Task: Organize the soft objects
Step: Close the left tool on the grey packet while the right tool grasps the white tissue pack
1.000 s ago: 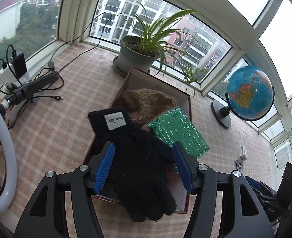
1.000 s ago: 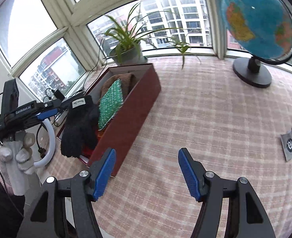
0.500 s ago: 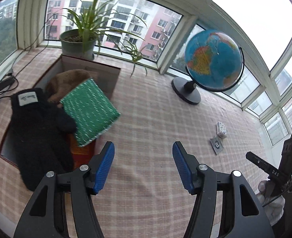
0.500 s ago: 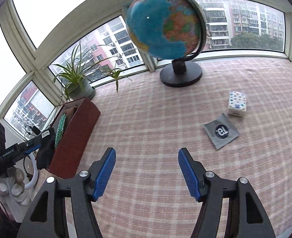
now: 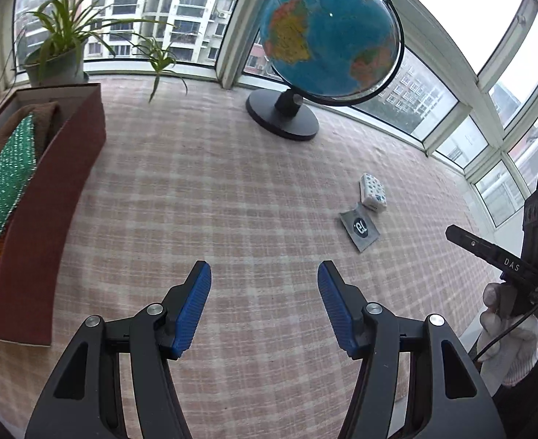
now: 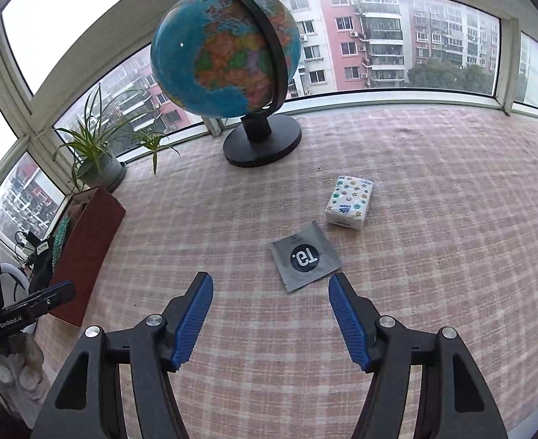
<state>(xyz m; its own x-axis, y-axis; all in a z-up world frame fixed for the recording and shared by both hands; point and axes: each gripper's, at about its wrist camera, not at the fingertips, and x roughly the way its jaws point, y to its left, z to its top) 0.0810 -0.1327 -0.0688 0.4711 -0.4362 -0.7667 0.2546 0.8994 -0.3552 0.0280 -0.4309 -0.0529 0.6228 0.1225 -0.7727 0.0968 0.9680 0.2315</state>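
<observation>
Both tongs apart, nothing between pads. Right tongs (image 6: 267, 294) just short of grey sachet (image 6: 305, 255) on checked counter (image 6: 433, 201); tissue pack (image 6: 350, 202) just beyond, globe (image 6: 225, 49) behind. Left tongs (image 5: 264, 283) over bare cloth, sachet (image 5: 359, 225) and pack (image 5: 372, 195) off right. Left view only: green sponge cloth (image 5: 9, 175) inside brown box (image 5: 45, 197). Right view: box (image 6: 86, 252) far left.

The left gripper (image 5: 264, 305) is showing black angular arms, ribbed blue pads (image 5: 192, 311) and silver screws at the joints. The right gripper (image 6: 267, 316) is looking the same. In the left wrist view, a white knit glove (image 5: 508, 333) is wearing a pink-striped cuff, a thin black cable trailing over it.
</observation>
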